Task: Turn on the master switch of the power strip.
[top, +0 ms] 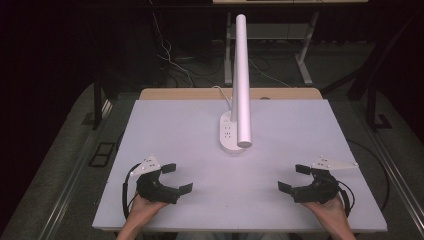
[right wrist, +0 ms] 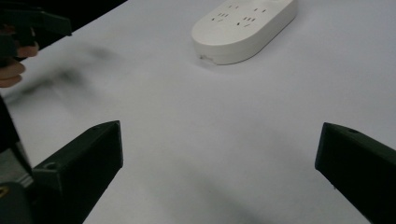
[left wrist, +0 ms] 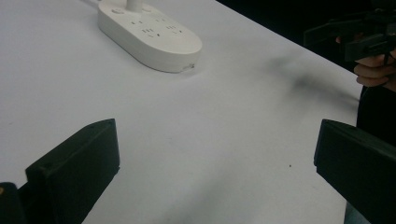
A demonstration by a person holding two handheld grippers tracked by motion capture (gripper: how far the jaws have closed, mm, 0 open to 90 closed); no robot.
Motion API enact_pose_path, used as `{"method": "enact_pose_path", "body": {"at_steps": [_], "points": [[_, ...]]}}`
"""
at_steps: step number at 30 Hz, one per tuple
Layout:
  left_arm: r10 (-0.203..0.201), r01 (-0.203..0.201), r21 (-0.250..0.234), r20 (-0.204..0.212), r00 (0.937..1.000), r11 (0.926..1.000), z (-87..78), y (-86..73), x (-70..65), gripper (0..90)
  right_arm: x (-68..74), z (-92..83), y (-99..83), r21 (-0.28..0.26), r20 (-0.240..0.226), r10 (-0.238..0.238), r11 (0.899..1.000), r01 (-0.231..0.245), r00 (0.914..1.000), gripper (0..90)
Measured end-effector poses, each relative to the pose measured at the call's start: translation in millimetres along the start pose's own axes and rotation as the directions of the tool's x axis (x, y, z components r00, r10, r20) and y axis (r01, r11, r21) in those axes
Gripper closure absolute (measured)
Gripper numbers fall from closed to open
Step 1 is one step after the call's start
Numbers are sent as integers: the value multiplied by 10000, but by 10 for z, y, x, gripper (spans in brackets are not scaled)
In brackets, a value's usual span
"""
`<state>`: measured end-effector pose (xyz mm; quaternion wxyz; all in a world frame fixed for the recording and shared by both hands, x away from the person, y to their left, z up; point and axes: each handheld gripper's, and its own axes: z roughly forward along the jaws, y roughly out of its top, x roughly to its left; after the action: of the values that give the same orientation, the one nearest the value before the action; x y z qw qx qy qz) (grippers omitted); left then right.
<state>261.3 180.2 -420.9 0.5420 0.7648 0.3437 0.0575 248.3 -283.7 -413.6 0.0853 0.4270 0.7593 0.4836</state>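
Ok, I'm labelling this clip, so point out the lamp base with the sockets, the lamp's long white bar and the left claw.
lamp base (left wrist: 154, 39), left gripper view, on its socketed top face.
lamp bar (top: 241, 75), high view, midway along the tube.
left claw (top: 177, 178), high view, between its open tips.

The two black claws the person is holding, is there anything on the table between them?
No. In the high view, bare white tabletop lies between the left gripper and right gripper; the lamp base sits farther back.
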Motion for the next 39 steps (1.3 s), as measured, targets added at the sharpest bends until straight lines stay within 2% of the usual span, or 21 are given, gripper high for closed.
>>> {"method": "enact_pose_path", "body": {"at_steps": [5,10,19,21,24,39], "points": [[67,-67,25,57,10000,10000,8,4,-11,0,-10,8,-21,250,-161,55,9997,-51,9999,5],[106,-106,60,62,9999,9999,9,6,-14,0,-2,14,-28,257,-243,69,9997,-63,9997,5],[114,-116,105,183,9998,9999,7,20,-29,0,15,35,-35,522,-28,-130,9985,131,9999,5],[319,-323,252,145,9994,9992,3,32,-38,0,20,38,-39,596,-16,-168,9981,169,9999,5],[398,-402,309,136,9991,9987,-2,40,-40,0,19,37,-40,621,-4,-161,9979,161,9999,5],[272,-285,940,145,9995,9952,15,96,-43,0,22,6,-43,596,-82,-245,9979,249,9997,5]]}}
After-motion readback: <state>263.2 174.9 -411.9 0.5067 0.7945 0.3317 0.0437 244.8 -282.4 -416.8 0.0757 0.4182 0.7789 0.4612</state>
